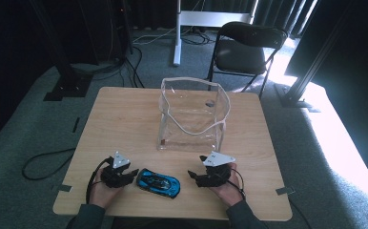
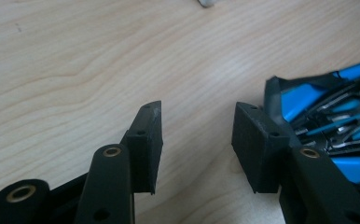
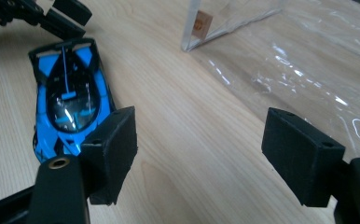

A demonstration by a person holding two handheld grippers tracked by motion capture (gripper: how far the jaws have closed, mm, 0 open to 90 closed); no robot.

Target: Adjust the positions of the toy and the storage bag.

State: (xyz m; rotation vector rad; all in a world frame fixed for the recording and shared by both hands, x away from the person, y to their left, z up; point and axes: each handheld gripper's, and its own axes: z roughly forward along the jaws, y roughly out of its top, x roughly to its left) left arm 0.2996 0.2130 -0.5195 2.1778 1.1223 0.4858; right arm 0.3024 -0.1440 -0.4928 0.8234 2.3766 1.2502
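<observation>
A blue and black toy car (image 1: 158, 182) lies on its wheels on the wooden bench (image 1: 120, 119), near the front edge and between the two hands. The left gripper (image 1: 133, 173) sits just beside one end of the car, and the right gripper (image 1: 192, 176) sits near the other end, a little apart from it. In the left gripper view the jaws stand open with only bare wood between them, while the car (image 2: 327, 126) shows just past the right-hand jaw, very close to it; whether it touches cannot be told. In the right gripper view the jaws also stand wide open with nothing between them; the car (image 3: 71, 100) lies beyond the left-hand jaw, pointing away toward the left gripper (image 3: 52, 16) at the top corner. Neither gripper holds anything. Behind the car, around the middle of the bench, stands a clear plastic bag (image 1: 191, 117) with a white-edged open top, upright and well apart from the car. In the right gripper view the bag (image 3: 308, 60) lies ahead, its near corner carrying a small brown tag. A black folding chair (image 1: 246, 47) stands on the carpet beyond the bench.
</observation>
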